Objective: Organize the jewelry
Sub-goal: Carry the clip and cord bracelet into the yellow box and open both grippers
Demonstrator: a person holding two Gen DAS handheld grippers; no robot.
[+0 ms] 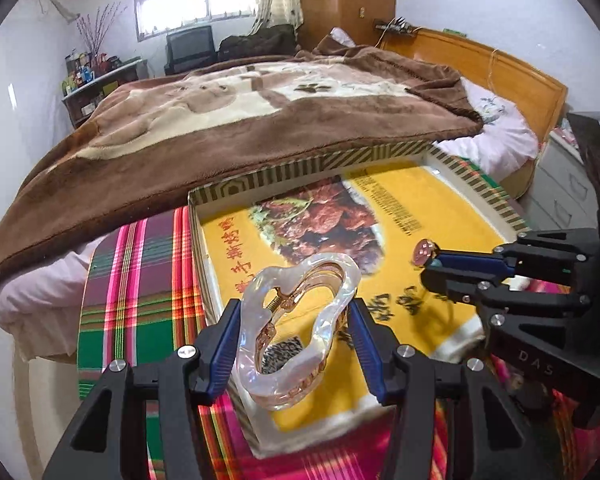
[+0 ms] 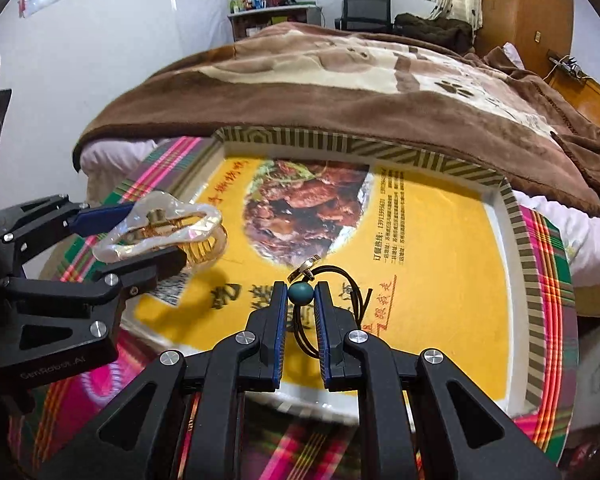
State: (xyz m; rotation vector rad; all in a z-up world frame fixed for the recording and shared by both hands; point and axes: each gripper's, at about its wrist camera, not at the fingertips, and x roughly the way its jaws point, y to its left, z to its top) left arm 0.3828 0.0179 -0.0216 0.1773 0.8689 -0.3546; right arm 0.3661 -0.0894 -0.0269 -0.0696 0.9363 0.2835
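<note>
My left gripper (image 1: 296,312) is shut on a pearly white hair claw clip (image 1: 300,320) with amber teeth, held over the near left part of a shallow box (image 1: 236,190) lined with a yellow food print. In the right wrist view the clip (image 2: 156,232) shows at the left, in the left gripper (image 2: 156,236). My right gripper (image 2: 301,294) is shut on a teal bead (image 2: 301,293) of a black cord piece; its loops (image 2: 340,280) and a round gold-rimmed charm (image 2: 304,266) hang out in front. From the left wrist camera, the right gripper (image 1: 430,262) holds a pink charm (image 1: 425,251).
The box sits on a plaid cloth (image 1: 140,300) at the bed's edge. A brown blanket (image 1: 220,120) lies behind the box's striped far wall (image 2: 340,144). A pink sheet (image 1: 40,292) hangs at the left, a wooden headboard (image 1: 500,76) at the right.
</note>
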